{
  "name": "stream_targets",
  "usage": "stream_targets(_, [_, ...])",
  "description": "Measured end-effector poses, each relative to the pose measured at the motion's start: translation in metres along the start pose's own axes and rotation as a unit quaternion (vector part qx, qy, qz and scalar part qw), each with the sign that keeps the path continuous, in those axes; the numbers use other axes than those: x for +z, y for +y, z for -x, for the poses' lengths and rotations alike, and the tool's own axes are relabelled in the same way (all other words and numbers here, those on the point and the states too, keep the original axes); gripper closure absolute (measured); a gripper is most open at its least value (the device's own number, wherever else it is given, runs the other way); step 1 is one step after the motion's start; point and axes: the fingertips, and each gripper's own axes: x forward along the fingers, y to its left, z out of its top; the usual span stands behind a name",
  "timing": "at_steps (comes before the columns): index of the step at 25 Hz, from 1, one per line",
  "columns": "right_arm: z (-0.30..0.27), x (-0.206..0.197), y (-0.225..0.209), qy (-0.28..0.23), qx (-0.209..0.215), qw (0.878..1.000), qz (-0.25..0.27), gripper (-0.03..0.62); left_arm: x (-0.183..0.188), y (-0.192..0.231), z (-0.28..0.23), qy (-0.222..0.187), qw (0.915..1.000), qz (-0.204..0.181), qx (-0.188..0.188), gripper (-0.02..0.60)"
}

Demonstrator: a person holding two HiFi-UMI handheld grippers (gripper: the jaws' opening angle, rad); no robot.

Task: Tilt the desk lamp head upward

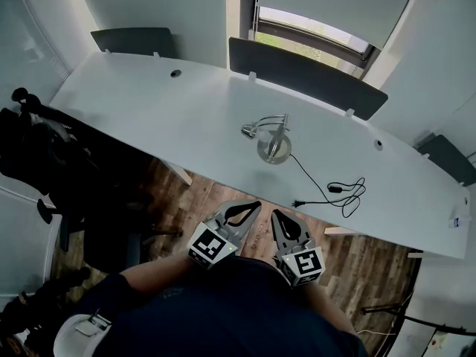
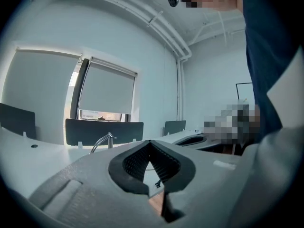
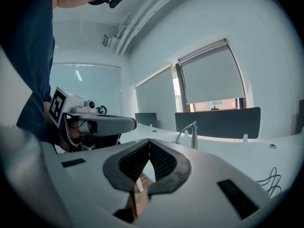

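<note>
While both tools hang short of the desk (image 1: 149, 103), open one before you reach: left gripper (image 1: 256, 204) and right gripper (image 1: 275, 214) each have jaws together, holding nothing. Advice: pinch the lamp head (image 1: 249, 131) lightly and lift it, steadying the base (image 1: 274, 151). Head lies just left of that base; both grippers are nearer you than the base, well apart from it.

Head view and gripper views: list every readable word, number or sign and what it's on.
No readable text.
Grey left tool and grey right tool: black-and-white square markers, patterns only.
Small white tag on long white desk, right end: too small to read.
</note>
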Motion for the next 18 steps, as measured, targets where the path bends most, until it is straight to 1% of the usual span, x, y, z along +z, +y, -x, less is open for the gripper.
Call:
stream_targets(6, [-0.062, 0.024, -0.031, 0.007, -0.025, 1.0, -0.001, 0.583, 0.021, 0.069, -0.032, -0.022, 0.9995, 0.01, -0.018, 0.575])
stream_targets(10, [-0.096, 0.031, -0.05, 0.011, -0.045, 0.999, 0.001, 0.583, 0.026, 0.107, -0.047, -0.019, 0.9993, 0.003, -0.033, 0.575])
stream_targets(12, [-0.107, 0.037, -0.057, 0.006, -0.053, 0.999, 0.003, 0.583, 0.026, 0.122, -0.054, -0.015, 0.9992, -0.006, -0.038, 0.575])
stream_targets(15, [-0.117, 0.04, -0.071, 0.007, -0.061, 0.998, 0.002, 0.583, 0.028, 0.136, -0.067, -0.02, 0.9992, 0.003, -0.035, 0.575])
stream_targets(18, [-0.122, 0.038, -0.086, 0.013, -0.061, 0.998, -0.005, 0.583, 0.025, 0.143, -0.08, -0.013, 0.9996, 0.002, -0.026, 0.575])
